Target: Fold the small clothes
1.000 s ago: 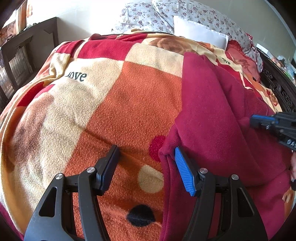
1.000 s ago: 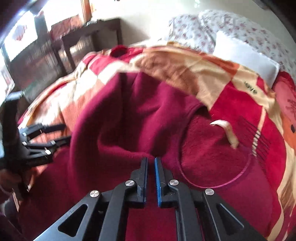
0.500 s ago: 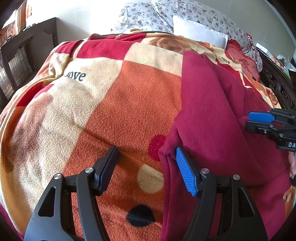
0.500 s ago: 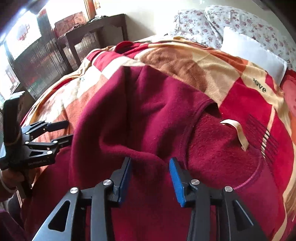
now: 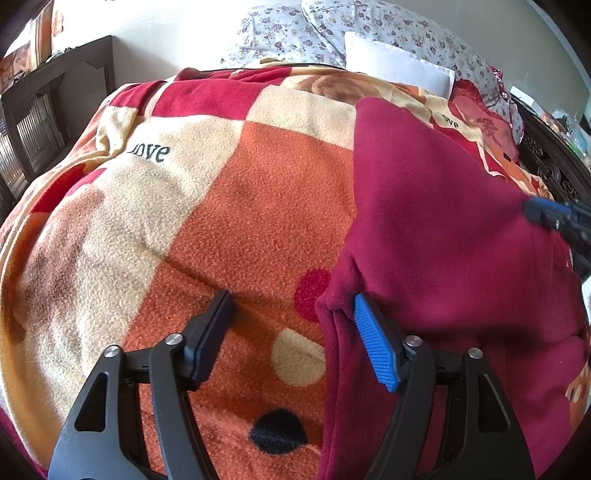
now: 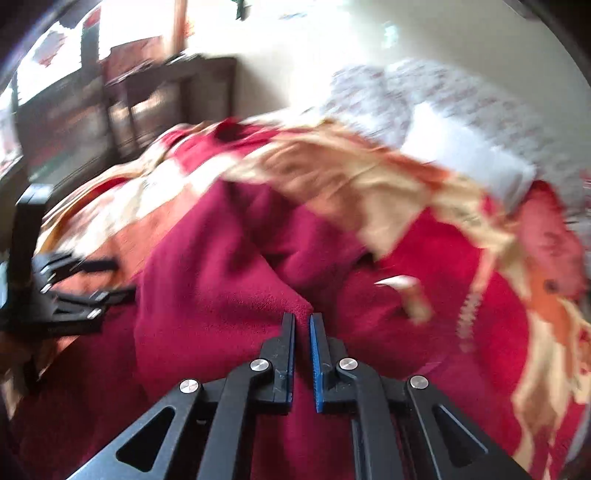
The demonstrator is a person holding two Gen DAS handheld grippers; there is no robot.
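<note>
A dark red fleece garment [image 5: 436, 229] lies on a patterned blanket [image 5: 207, 206] on a bed. My left gripper [image 5: 291, 314] is open, low at the garment's left edge; its blue pad [image 5: 373, 350] touches a raised fold of the cloth. In the right wrist view, which is blurred, my right gripper [image 6: 302, 319] is shut on a pinched ridge of the garment [image 6: 221, 280]. The right gripper also shows in the left wrist view [image 5: 554, 216] at the far right. The left gripper shows at the left of the right wrist view [image 6: 74, 291].
Floral pillows [image 5: 369, 33] and a white pillow [image 5: 399, 66] lie at the head of the bed. Dark wooden furniture [image 5: 40, 122] stands to the left of the bed. A carved dark headboard or bed frame [image 5: 554, 170] runs along the right.
My right gripper opened half a second ago and has now shut again on a fold of the garment while moving fast. My left gripper stays open in place.
</note>
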